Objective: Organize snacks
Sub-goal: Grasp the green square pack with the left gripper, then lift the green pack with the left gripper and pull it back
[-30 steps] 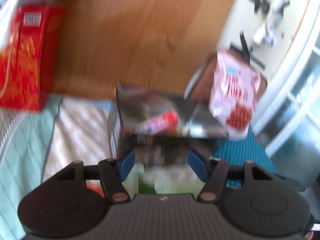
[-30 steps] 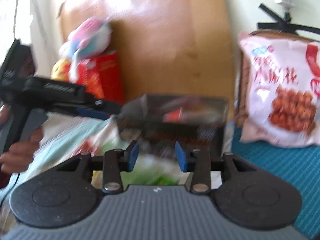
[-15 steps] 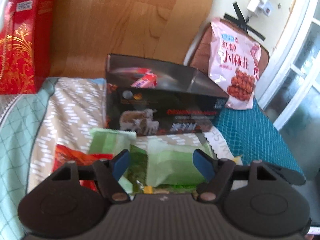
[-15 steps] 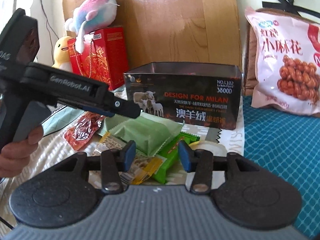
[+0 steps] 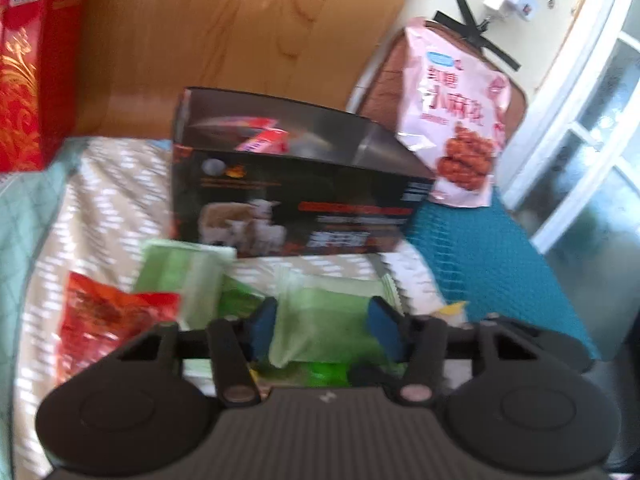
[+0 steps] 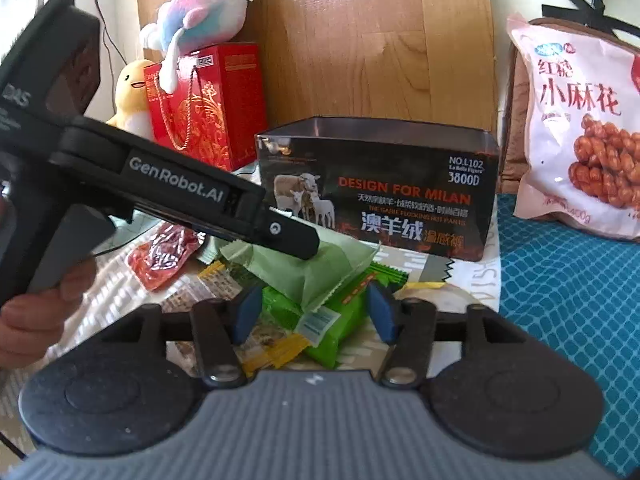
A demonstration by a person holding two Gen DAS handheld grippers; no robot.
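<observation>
A black open box (image 5: 300, 200) (image 6: 380, 200) stands on the bed with a red snack (image 5: 260, 136) inside. In front of it lies a pile of packets. My left gripper (image 5: 324, 328) is closing, and its blue pads press the sides of a pale green packet (image 5: 320, 320) (image 6: 320, 264) on top of the pile. The right gripper (image 6: 314, 312) hangs low over the same pile with its jaws closing. A bright green packet (image 6: 344, 320) lies between its pads, and they do not grip it. A red packet (image 5: 104, 312) (image 6: 160, 256) lies to the left.
A big pink snack bag (image 5: 456, 120) (image 6: 580, 140) leans at the back right over a teal mat (image 6: 560, 300). A red gift bag (image 6: 200, 108) and plush toys (image 6: 204, 12) stand at the back left against a wooden headboard. Yellow sachets (image 6: 276, 352) lie under the pile.
My left gripper came down and forward onto the pile, and its jaws narrowed around the pale green packet. The right gripper sank slightly toward the packets.
</observation>
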